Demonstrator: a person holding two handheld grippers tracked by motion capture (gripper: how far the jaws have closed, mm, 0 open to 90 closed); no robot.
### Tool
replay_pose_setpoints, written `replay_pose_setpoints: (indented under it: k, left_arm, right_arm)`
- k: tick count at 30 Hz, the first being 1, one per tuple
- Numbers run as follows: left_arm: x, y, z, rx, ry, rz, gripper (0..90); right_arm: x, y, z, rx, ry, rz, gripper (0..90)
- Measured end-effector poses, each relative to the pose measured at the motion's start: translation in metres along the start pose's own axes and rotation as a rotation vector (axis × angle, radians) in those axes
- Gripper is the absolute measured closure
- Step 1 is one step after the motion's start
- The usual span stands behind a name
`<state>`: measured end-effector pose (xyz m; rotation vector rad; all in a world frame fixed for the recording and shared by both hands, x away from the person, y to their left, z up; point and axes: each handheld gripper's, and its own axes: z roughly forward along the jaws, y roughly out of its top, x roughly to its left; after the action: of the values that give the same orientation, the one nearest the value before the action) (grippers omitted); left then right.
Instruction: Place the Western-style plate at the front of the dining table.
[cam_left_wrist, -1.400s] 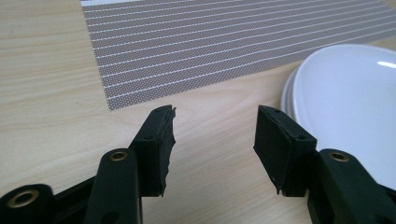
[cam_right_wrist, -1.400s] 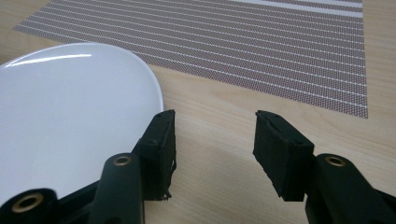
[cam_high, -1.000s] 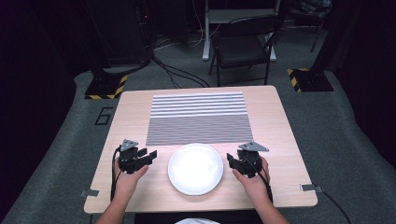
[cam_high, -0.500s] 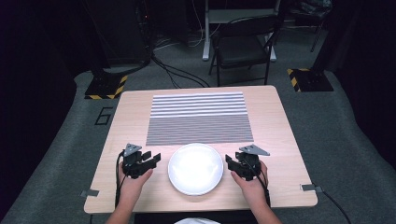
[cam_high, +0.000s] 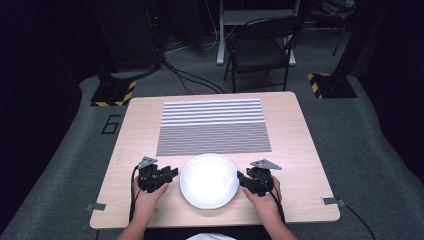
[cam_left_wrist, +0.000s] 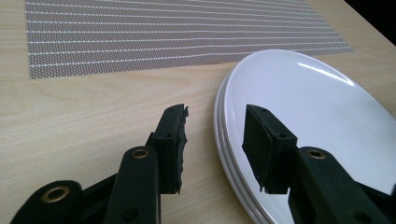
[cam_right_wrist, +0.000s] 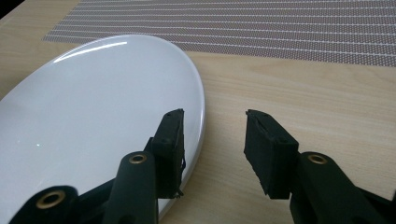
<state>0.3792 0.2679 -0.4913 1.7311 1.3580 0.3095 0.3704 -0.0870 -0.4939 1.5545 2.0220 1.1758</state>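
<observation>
A white round plate (cam_high: 209, 181) lies on the wooden table (cam_high: 300, 150) near its front edge. My left gripper (cam_high: 172, 174) is at the plate's left rim, my right gripper (cam_high: 241, 177) at its right rim. In the left gripper view the plate (cam_left_wrist: 317, 116) has its rim between the jaws of the left gripper (cam_left_wrist: 215, 112), one over the plate and one over bare wood. The right gripper (cam_right_wrist: 213, 116) straddles the plate (cam_right_wrist: 93, 107) the same way. Both pairs of jaws have just been closing, and a gap still shows beside each rim.
A grey striped placemat (cam_high: 215, 125) covers the table's middle and far part, just beyond the plate. A folding chair (cam_high: 260, 50) and cables stand on the floor behind the table. Bare wood lies left and right of the hands.
My left gripper has slid right and down to the plate's left rim. The right gripper has edged slightly in toward the right rim. The plate has not moved.
</observation>
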Motion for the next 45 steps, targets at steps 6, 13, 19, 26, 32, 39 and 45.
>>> replay_pose_setpoints:
  k: [6,13,19,26,32,39,45]
  left_arm:
    - [-0.003,-0.002,0.005,0.022,-0.042,-0.01,60.5]
    - [-0.008,-0.003,0.01,0.047,-0.079,-0.023,62.1]
    - [-0.007,-0.002,0.014,0.071,-0.115,-0.068,63.4]
    - [-0.004,-0.001,0.015,0.082,-0.136,-0.105,63.5]
    - [-0.004,-0.002,0.016,0.088,-0.14,-0.1,63.9]
    - [-0.004,-0.003,0.017,0.102,-0.148,-0.098,63.8]
    - [-0.005,-0.004,0.017,0.098,-0.15,-0.103,63.8]
  right_arm:
    - [0.003,-0.003,0.002,0.009,0.001,-0.01,57.1]
    - [0.002,-0.003,0.002,0.013,0.005,0.01,56.4]
    - [-0.003,-0.003,0.001,0.016,0.02,0.051,56.2]
    - [-0.004,-0.004,0.001,0.015,0.024,0.062,56.0]
    - [-0.003,-0.004,0.002,0.018,0.026,0.056,55.7]
    - [-0.001,-0.005,0.003,0.026,0.033,0.057,55.2]
    - [0.003,-0.006,0.005,0.032,0.056,0.049,54.3]
